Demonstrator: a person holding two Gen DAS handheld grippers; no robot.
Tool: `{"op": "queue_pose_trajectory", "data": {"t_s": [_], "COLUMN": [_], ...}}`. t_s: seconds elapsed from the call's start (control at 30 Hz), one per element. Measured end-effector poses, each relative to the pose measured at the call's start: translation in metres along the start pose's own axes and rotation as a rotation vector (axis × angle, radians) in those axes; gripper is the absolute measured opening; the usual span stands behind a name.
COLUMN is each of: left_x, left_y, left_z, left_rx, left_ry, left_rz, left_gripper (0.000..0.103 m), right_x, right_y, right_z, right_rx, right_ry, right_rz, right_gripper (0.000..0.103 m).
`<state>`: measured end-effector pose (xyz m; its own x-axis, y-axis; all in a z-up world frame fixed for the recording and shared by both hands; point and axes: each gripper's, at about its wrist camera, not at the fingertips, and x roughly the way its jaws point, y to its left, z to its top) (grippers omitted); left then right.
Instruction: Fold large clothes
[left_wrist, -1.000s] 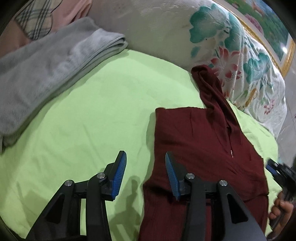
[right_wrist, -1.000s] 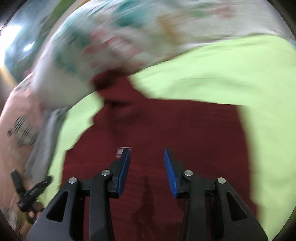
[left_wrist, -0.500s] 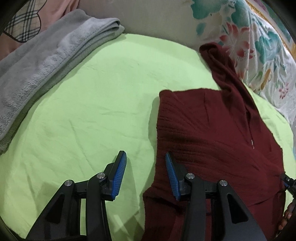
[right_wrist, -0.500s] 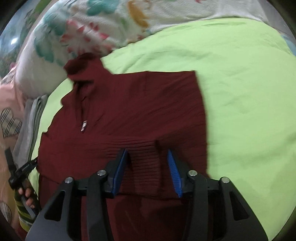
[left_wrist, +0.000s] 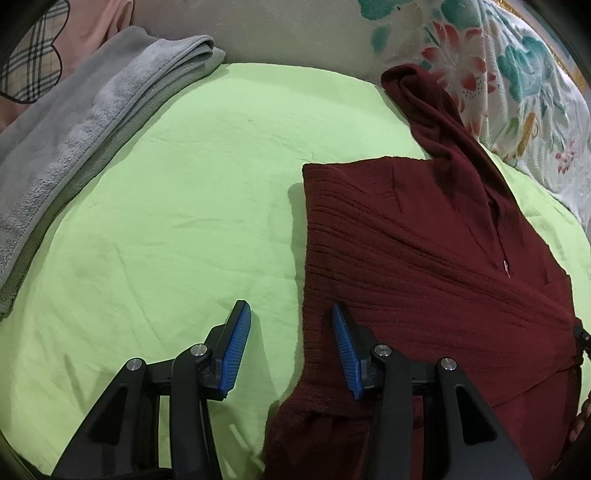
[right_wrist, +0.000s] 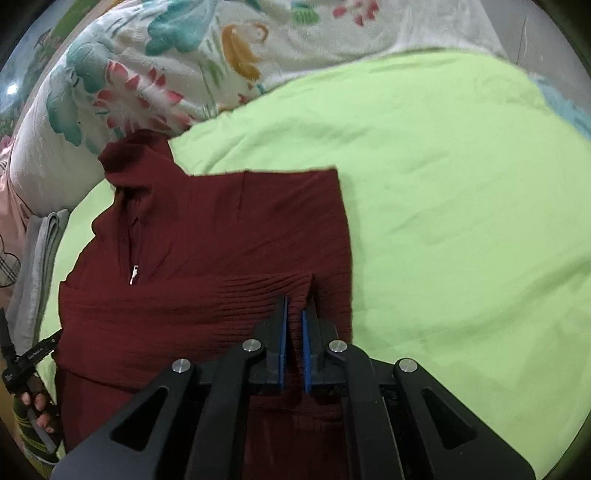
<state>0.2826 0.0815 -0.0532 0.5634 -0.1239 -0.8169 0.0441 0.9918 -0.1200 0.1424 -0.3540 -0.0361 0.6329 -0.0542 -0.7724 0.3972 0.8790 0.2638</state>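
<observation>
Two grippers at dark red ribbed knit sweater (right_wrist: 207, 266): right gripper (right_wrist: 294, 314), just closing, pinches its fold; left gripper (left_wrist: 291, 332), jaws parted, straddles its edge.

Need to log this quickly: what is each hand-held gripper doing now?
Left hand-held gripper: open, holding nothing.
Right hand-held gripper: just closed on a maroon sweater fold.

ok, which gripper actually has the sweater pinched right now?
The right gripper: its jaws have just closed on a ridge of the maroon sweater. The left gripper is open, straddling the sweater's edge over the green sheet.
</observation>
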Motion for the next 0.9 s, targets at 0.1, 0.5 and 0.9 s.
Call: {"op": "queue_pose_trajectory", "data": {"t_s": [0.1, 0.5, 0.9], "left_x": [0.004, 0.002, -0.014], "left_y": [-0.001, 0.002, -0.040], "left_z": [0.000, 0.002, 0.059], "left_rx": [0.011, 0.000, 0.002], "left_ry": [0.004, -0.003, -0.022], "left_rz": [0.017, 0.051, -0.139], "left_gripper": [0.049, 0.056, 0.056], "right_x": [-0.024, -0.011, 0.008], "right_y": [0.011, 0.012, 0.100], "right_z": [0.003, -0.012, 0.054], "right_rx": [-0.016, 0.009, -0.211], "right_ry": [-0.074, 0.039, -0.042], "right_rz": [-0.117, 0.094, 0.327], "right_gripper": [0.010, 0.041, 0.044]}}
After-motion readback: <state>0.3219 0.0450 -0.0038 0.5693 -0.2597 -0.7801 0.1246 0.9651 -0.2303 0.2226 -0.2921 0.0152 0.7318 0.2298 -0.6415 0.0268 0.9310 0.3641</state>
